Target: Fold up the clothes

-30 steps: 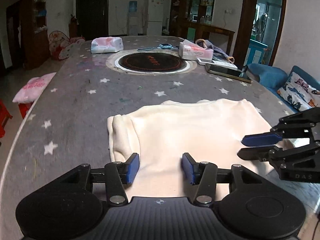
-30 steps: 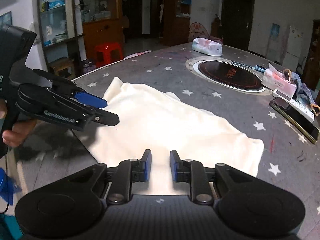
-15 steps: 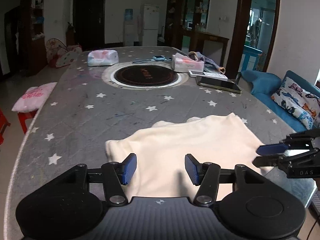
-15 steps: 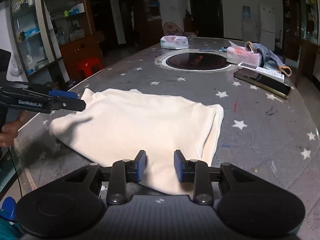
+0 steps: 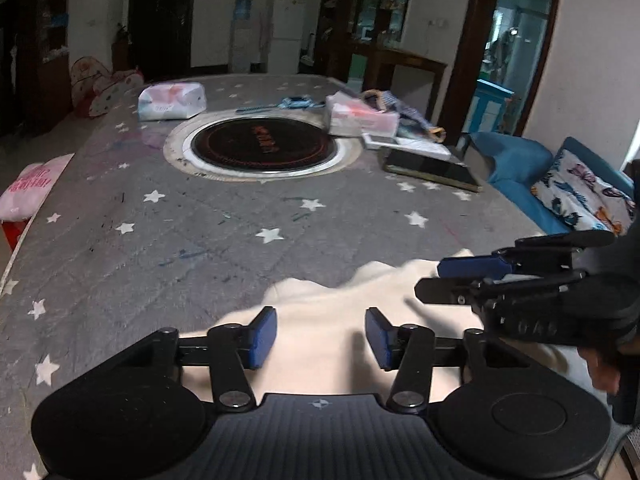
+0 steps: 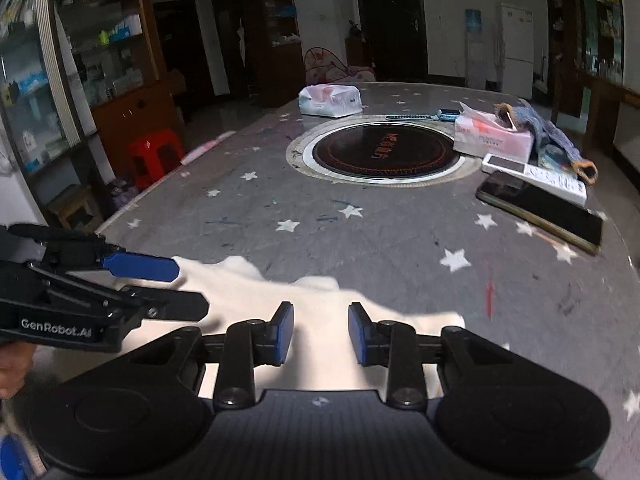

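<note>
A cream folded garment (image 5: 320, 320) lies at the near edge of the grey star-patterned table (image 5: 200, 232); it also shows in the right wrist view (image 6: 312, 304). My left gripper (image 5: 320, 334) is open and empty, held above the garment's near part. My right gripper (image 6: 320, 332) is open and empty, also over the garment. In the left wrist view the right gripper (image 5: 436, 280) comes in from the right over the cloth. In the right wrist view the left gripper (image 6: 188, 288) comes in from the left.
A round black hotplate (image 5: 260, 148) is set in the table's middle. Behind it lie a tissue pack (image 5: 172, 100), a pink tissue box (image 5: 360, 118), a phone (image 5: 432, 168) and a remote (image 6: 536, 178). A blue sofa (image 5: 528, 176) stands to the right, a red stool (image 6: 156, 156) to the left.
Both grippers have pulled back toward the table's near edge and risen. The right gripper has opened wider. Less of the garment shows in both views.
</note>
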